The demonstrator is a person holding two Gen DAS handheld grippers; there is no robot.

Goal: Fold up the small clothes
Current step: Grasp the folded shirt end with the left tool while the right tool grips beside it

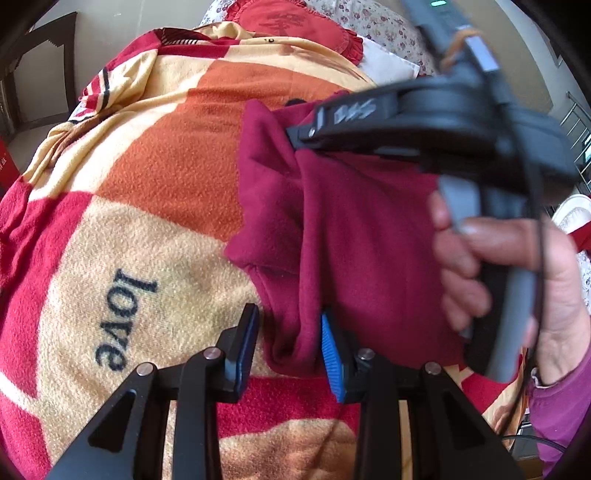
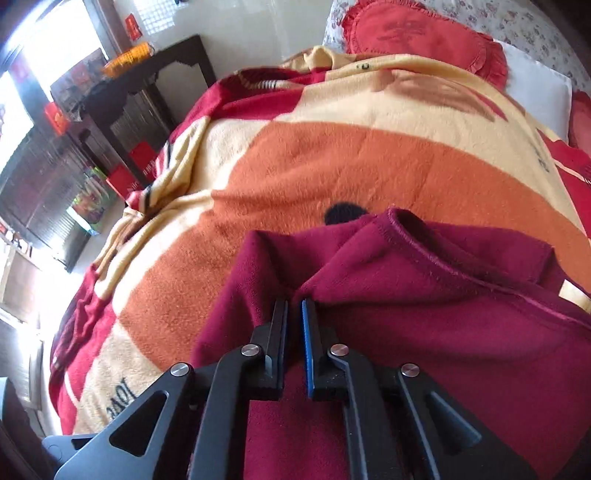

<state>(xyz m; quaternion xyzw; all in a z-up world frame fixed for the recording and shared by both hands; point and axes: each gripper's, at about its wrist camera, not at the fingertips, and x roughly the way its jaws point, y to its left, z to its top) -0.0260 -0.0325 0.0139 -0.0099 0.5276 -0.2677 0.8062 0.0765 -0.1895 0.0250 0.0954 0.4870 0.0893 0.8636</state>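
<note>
A dark red fleece garment (image 1: 351, 236) lies bunched on a patterned blanket (image 1: 155, 177). My left gripper (image 1: 290, 317) is open, its jaws wide apart around a hanging fold at the garment's near edge. My right gripper (image 2: 294, 306) is shut on a raised fold of the garment (image 2: 424, 302) and holds it up; it also shows in the left wrist view (image 1: 295, 142), pinching the garment's far edge, with a hand on its handle.
The blanket (image 2: 314, 166) covers a bed, with "love" printed on it (image 1: 123, 317). A red frilled cushion (image 2: 424, 33) and a white pillow (image 2: 535, 92) lie at the far end. A dark table (image 2: 147, 81) and shelves stand left of the bed.
</note>
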